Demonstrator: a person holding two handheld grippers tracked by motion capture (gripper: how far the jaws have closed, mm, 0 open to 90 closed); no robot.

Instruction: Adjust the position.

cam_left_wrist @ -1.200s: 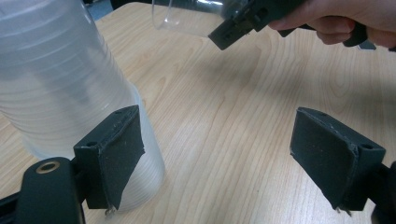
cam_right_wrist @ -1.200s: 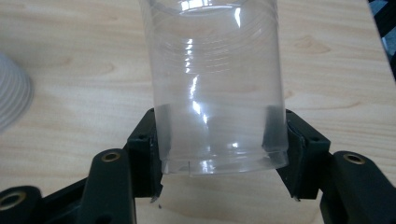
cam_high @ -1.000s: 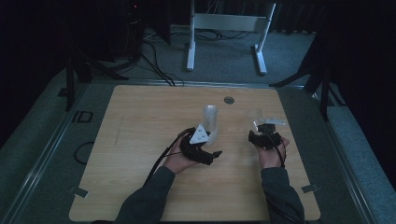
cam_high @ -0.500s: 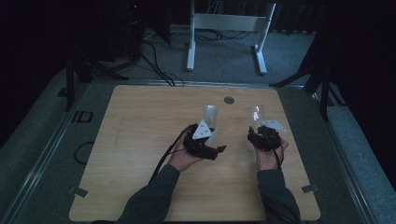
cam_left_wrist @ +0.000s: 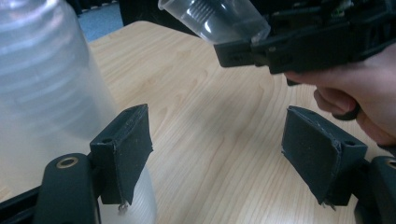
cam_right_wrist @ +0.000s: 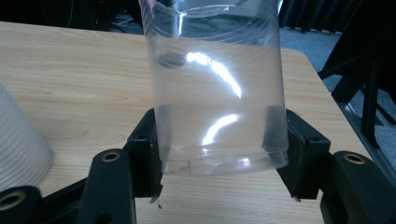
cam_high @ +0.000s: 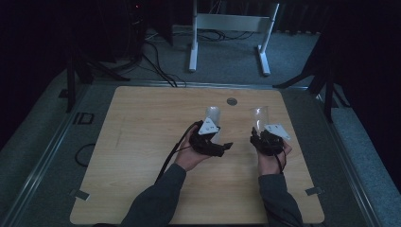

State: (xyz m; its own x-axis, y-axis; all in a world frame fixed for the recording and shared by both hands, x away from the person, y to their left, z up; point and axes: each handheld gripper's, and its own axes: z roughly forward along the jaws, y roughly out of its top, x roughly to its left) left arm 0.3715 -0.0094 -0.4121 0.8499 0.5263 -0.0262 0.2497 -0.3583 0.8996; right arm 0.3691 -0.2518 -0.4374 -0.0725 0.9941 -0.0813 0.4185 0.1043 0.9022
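Observation:
A stack of frosted plastic cups (cam_high: 213,116) stands upside down on the wooden table (cam_high: 142,142). My left gripper (cam_high: 218,143) sits right in front of it. In the left gripper view the stack (cam_left_wrist: 46,93) lies outside the left-hand pad (cam_left_wrist: 123,149). The left gripper (cam_left_wrist: 215,140) is open; its jaws have just been closing with only bare table between them. My right gripper (cam_high: 259,136) is shut on a single clear cup (cam_high: 259,116), held off the table. In the right gripper view both pads press the cup (cam_right_wrist: 215,93) near its lower end.
A small round metal disc (cam_high: 231,101) is set in the table near its far edge. A white stand (cam_high: 231,23) and cables (cam_high: 161,66) lie on the floor beyond. The table's right edge (cam_high: 302,156) is close to the right hand.
The left gripper's jaws have drawn closer together beside the stack. Both hands stay about where they were, and the clear cup remains in the right gripper.

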